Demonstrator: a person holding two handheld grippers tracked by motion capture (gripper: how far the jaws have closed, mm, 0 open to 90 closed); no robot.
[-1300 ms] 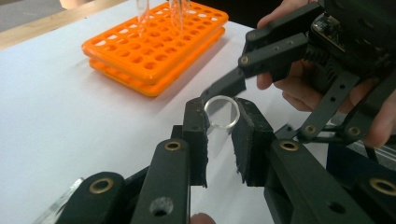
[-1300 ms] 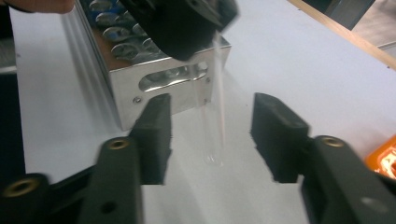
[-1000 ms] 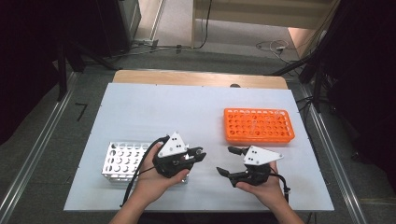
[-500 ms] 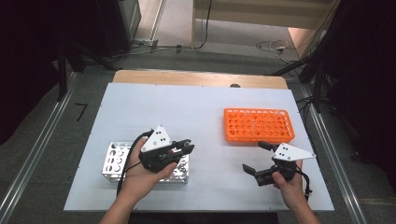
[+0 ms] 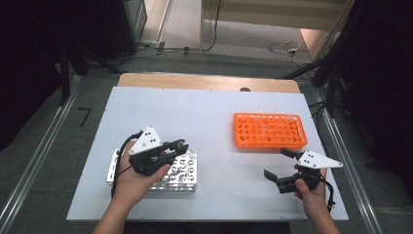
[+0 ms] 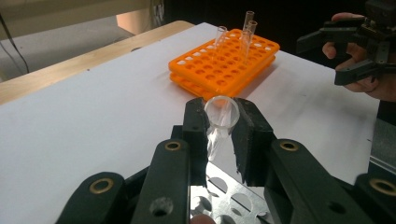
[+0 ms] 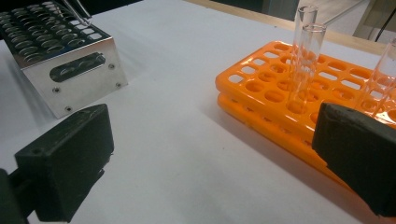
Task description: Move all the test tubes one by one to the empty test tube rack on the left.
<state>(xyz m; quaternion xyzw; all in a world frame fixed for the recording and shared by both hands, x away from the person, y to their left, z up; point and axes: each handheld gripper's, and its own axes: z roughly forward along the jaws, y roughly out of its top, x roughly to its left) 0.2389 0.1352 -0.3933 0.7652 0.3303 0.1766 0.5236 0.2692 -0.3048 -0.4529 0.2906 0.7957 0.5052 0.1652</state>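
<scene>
Left gripper (image 6: 219, 128): clamped on clear test tube (image 6: 221, 122), carried back from bench centre to above metal rack (image 5: 160, 171); likely insertion there pending. Right gripper (image 5: 282, 163): jaws just opened wide, nothing between, withdrawn to bench edge below orange rack (image 5: 269, 130). Transfer judged mid-course.

We see the white bench (image 5: 209, 122) evenly and brightly lit from above, while the surroundings fall to near black. Shadows under the orange rack (image 7: 299, 93) are soft. The metal rack (image 7: 65, 65) glares. Both gripper views are grainy, the near jaws blurred.
</scene>
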